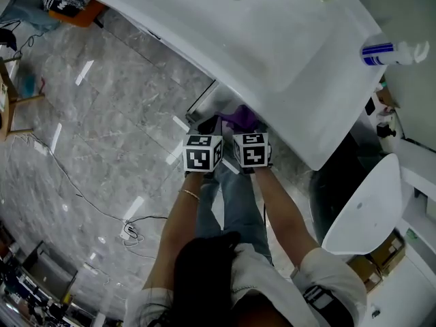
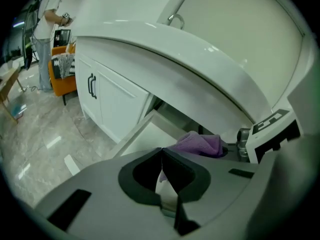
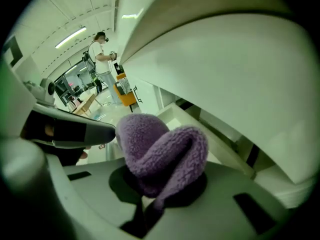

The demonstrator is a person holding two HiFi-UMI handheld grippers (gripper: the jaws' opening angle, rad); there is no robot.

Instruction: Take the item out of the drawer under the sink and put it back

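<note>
At the far left, the grey marbled stone floor (image 1: 102, 114) runs under white cabinet doors with dark bar handles (image 2: 92, 86). A person in a light top (image 2: 50, 14) stands well apart beside an orange piece of furniture (image 2: 62, 81).

Next comes our left gripper (image 2: 162, 154). Its dark fingers (image 2: 145, 171) meet at the tips with nothing between them. Beyond it, the white pull-out drawer (image 2: 142, 134) stands open under the sink.

Just beside it on the right is our right gripper (image 3: 152, 191), its marker cube almost touching the left one. Its fingers are clamped on the soft purple fleece cloth (image 3: 160, 151), which bulges up out of the grip in a folded loop. The cloth hangs at the mouth of the open drawer, close under the front rim of the broad white ceramic sink basin (image 1: 272, 46). We cannot tell whether it touches the drawer.

At the right end of the sink sits a white pump bottle with a blue band (image 1: 392, 52).
</note>
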